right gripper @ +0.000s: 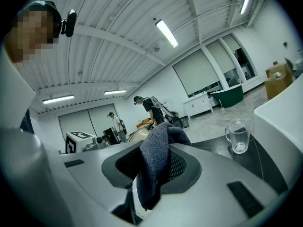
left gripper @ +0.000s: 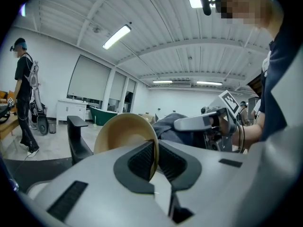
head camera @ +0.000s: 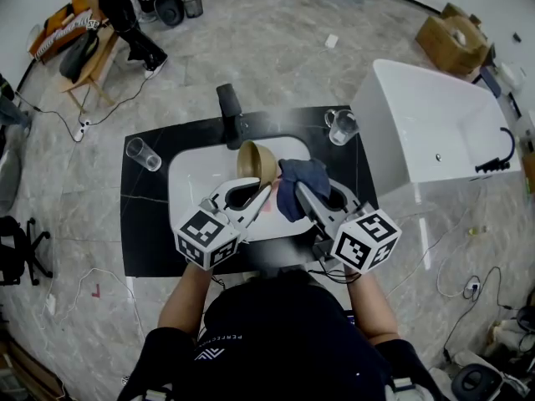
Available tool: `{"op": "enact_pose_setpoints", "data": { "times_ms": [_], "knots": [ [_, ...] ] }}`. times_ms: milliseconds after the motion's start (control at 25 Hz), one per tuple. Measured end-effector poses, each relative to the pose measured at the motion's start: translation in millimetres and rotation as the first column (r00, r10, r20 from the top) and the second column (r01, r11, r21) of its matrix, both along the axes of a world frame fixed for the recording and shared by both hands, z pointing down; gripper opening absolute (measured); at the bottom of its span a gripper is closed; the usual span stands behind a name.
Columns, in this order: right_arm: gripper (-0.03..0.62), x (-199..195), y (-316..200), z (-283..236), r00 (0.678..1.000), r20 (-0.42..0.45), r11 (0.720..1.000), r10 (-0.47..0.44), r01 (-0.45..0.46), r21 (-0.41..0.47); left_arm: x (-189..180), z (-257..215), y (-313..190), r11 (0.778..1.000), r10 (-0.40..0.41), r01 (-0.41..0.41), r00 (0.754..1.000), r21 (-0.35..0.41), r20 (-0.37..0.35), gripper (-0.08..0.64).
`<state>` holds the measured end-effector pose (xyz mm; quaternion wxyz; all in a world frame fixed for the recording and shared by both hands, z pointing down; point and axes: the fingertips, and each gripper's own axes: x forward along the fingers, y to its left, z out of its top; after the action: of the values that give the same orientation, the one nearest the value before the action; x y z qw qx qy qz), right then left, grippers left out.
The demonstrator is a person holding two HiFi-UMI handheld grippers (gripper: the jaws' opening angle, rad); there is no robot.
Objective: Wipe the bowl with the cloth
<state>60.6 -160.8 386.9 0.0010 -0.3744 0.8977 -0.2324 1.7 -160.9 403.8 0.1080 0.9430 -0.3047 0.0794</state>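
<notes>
Both loads hang above the sink [head camera: 191, 182]: left gripper [head camera: 266, 189] pinches the tilted bowl [head camera: 255, 162] by its rim; right gripper [head camera: 301, 192] pinches the cloth [head camera: 305, 174].

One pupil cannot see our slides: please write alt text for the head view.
Seen from above, a person's left gripper clamps the rim of a tan round bowl, while the right gripper pinches a dark blue cloth beside it, over a white sink in a black counter.
</notes>
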Motion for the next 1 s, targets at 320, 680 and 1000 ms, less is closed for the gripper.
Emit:
{"op": "enact_pose_setpoints", "data": {
  "times_ms": [320,680,1000],
  "knots": [
    [0.102,0.7,0.1,3.4,1.000,-0.005,1.000,0.006,-0.006,-0.013,2.0,7.6,-0.3,1.000,-0.006,0.006,0.998,-0.003,0.063,0.015],
    [0.101,0.5,-0.7,14.7,0.999,-0.032,1.000,0.017,-0.018,-0.017,2.2,15.0,0.3,1.000,-0.003,0.004,0.996,-0.014,0.090,0.015],
    [0.101,2.0,-1.8,18.1,0.999,-0.047,1.000,0.022,-0.023,-0.020,4.7,19.2,-0.4,1.000,0.004,-0.002,0.996,-0.028,0.091,0.015]
  ]
}}
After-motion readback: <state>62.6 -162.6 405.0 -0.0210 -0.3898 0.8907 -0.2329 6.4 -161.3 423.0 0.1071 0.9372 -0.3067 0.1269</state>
